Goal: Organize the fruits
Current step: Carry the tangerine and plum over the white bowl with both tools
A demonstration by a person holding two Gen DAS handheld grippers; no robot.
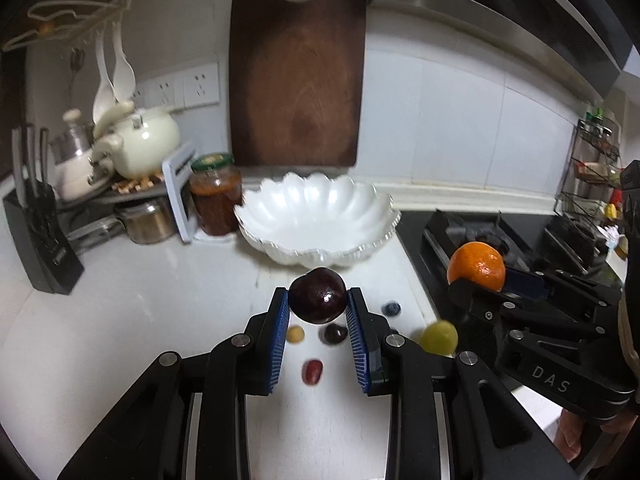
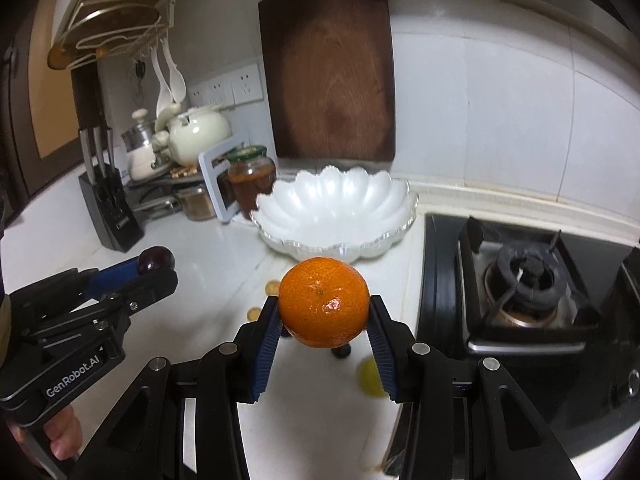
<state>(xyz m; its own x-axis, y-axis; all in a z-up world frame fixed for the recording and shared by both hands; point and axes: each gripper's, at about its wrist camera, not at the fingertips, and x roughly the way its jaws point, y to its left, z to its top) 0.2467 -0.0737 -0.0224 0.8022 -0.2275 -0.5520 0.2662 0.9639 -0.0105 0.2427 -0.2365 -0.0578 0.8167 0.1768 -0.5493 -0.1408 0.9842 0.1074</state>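
In the left wrist view, the left gripper [image 1: 318,300] is closed on a dark plum [image 1: 318,295], its blue pads pressed against either side of the fruit and holding it above the white counter [image 1: 140,300]. Just beyond it sits the scalloped white bowl [image 1: 316,216], with nothing in it. Below the plum, small fruits lie scattered on the counter: a blueberry [image 1: 392,308], a dark cherry [image 1: 335,334], a red grape [image 1: 312,372], a small yellow fruit [image 1: 296,334] and a green grape [image 1: 439,337] (blurred). To the right, the right gripper [image 1: 486,278] clamps an orange [image 1: 477,266] over the edge of the black stove [image 1: 520,236].

In the right wrist view, the right gripper [image 2: 324,316] grips the orange [image 2: 324,304] between its blue pads, held in the air short of the bowl [image 2: 336,210]. At the left, the left gripper [image 2: 154,266] holds the plum [image 2: 156,259]. A wooden cutting board [image 2: 332,68] leans against the tiled wall behind the bowl, and a jar [image 2: 252,180] stands to the bowl's left.
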